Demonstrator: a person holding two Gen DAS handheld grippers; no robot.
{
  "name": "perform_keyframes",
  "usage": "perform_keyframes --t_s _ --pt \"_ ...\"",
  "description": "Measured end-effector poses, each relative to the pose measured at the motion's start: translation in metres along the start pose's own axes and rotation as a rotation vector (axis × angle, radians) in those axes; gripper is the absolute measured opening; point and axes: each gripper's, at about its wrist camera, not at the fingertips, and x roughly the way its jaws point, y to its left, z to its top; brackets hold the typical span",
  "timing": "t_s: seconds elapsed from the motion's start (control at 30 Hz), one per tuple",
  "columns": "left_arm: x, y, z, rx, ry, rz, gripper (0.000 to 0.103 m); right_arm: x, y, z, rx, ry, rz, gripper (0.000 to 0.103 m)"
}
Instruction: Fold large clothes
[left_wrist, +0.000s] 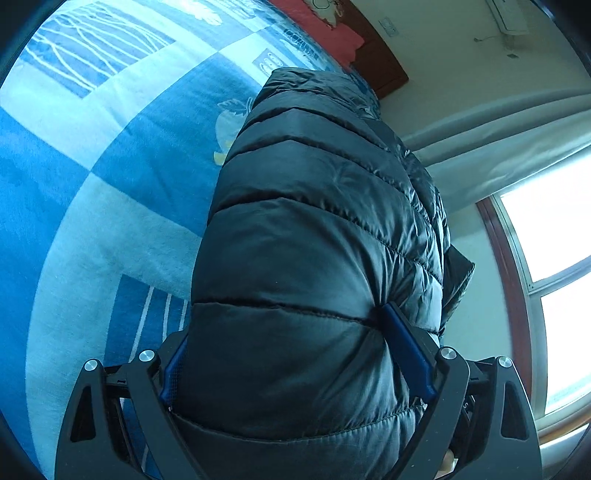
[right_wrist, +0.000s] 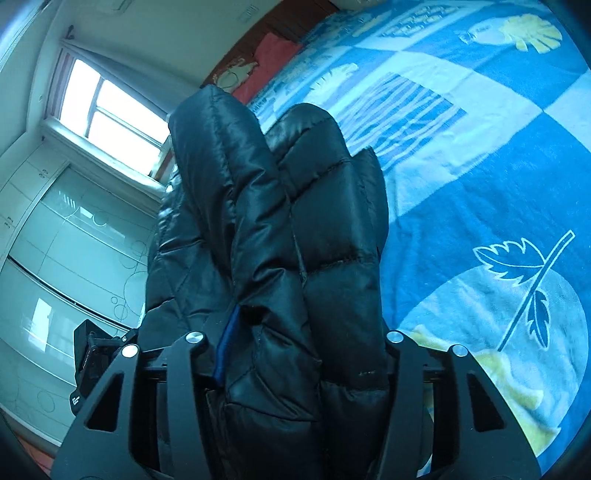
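My left gripper (left_wrist: 295, 350) clamped wide on black puffer jacket (left_wrist: 314, 221), my right gripper (right_wrist: 299, 354) pinching its bunched folds, blue patterned bedspread (left_wrist: 92, 184) beyond both, no legible labels.

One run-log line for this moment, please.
stage: mid-fold | left gripper: shut on black puffer jacket | right gripper: shut on jacket | surface: blue patterned bedspread

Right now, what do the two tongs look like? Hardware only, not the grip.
The left tongs and the right tongs look alike: matte black angular linkage arms with triangular cut-outs, round silver pivot bolts at the joints, and blue pads lining the inner fingers. In the right wrist view a black boxy module with small white lettering sits at the left of the frame. No cables or sleeves are clearly visible.
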Motion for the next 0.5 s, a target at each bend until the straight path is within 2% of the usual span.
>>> perform_keyframes --t_s 0.2,0.5 --pt "-0.019 0.006 0.010 0.016 -0.034 0.017 0.089 0.012 0.025 -0.001 -0.033 -0.001 0.055 0.045" --pt "-0.058 0.032 0.051 0.009 -0.113 0.071 0.089 0.073 0.076 0.004 -0.076 0.048 0.130 0.043"
